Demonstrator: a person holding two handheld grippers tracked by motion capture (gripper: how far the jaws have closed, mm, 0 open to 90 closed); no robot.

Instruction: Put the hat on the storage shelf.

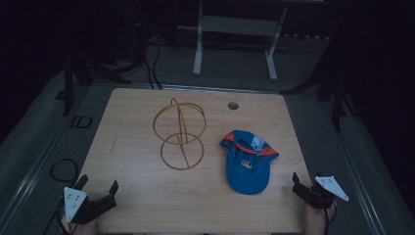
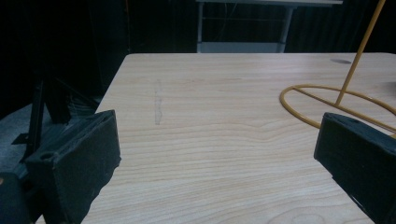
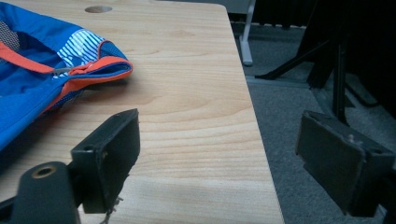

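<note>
Dim room, dark floor, pale wooden table (image 1: 147, 196) with a round cable hole (image 1: 233, 105) near its far edge. Behind it, a white metal frame (image 1: 235, 29) on the floor. Mid-table, left of centre: a yellow wire stand (image 1: 179, 134), upright ring above a flat ring base. Just right of it, apart from it: a blue cap (image 1: 247, 164) with orange trim, upside down, opening up.

Left gripper (image 1: 98, 187) at the near left corner, jaws wide apart, nothing between them. Right gripper (image 1: 306, 183) at the near right edge, jaws likewise spread and empty.

From the left gripper view: wire stand's base ring (image 2: 327, 105) close up, faint pencil scratch on the wood. From the right gripper view: cap's mesh and striped lining (image 3: 79, 46), table edge, grey floor beyond.
</note>
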